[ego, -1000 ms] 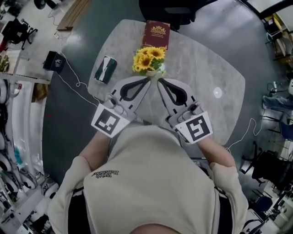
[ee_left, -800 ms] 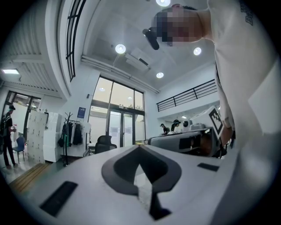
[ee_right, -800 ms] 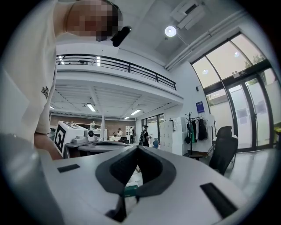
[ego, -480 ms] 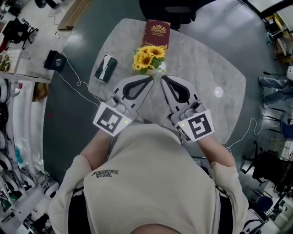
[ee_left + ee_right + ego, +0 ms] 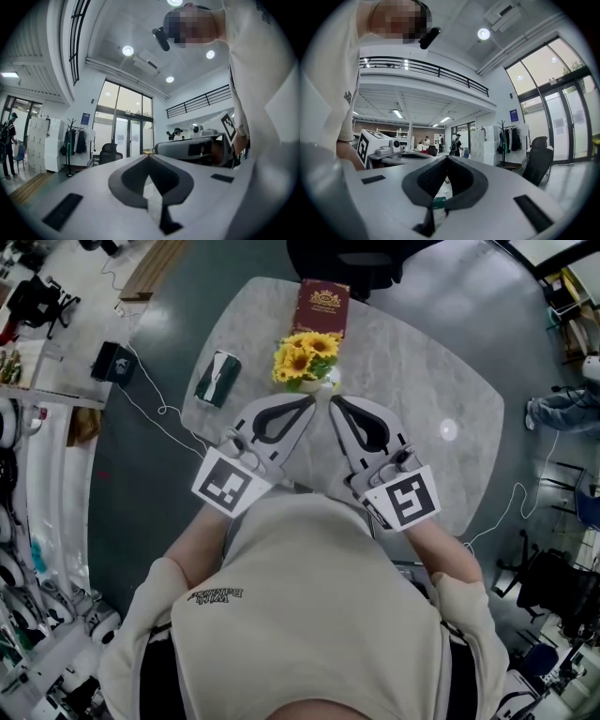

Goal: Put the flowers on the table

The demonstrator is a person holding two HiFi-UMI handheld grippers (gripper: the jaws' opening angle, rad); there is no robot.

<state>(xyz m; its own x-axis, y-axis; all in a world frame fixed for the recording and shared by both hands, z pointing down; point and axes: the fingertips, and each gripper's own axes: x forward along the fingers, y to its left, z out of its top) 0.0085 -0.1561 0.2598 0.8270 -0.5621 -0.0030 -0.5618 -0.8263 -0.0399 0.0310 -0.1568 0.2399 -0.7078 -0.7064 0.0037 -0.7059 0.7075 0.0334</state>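
A bunch of yellow sunflowers (image 5: pixel 304 359) in a small white vase stands on the grey marble table (image 5: pixel 422 371), near its far middle. Both grippers hover over the table's near side with their tips pointing at the flowers. My left gripper (image 5: pixel 310 401) is shut, nothing in it, its tip just short of the vase. My right gripper (image 5: pixel 332 401) is shut too and holds nothing, right beside the left one. In the left gripper view my left gripper (image 5: pixel 148 155) tilts up at the room; the right gripper view shows my right gripper (image 5: pixel 447 157) likewise, and the flowers are hidden in both.
A dark red book (image 5: pixel 322 307) lies behind the flowers at the table's far edge. A dark green can (image 5: pixel 217 380) lies on its side to the left. A black office chair (image 5: pixel 352 263) stands beyond the table. Cables (image 5: pixel 155 413) trail on the floor at left.
Both grippers have crept slightly forward and up in the head view toward the flowers. Their jaws stayed shut.
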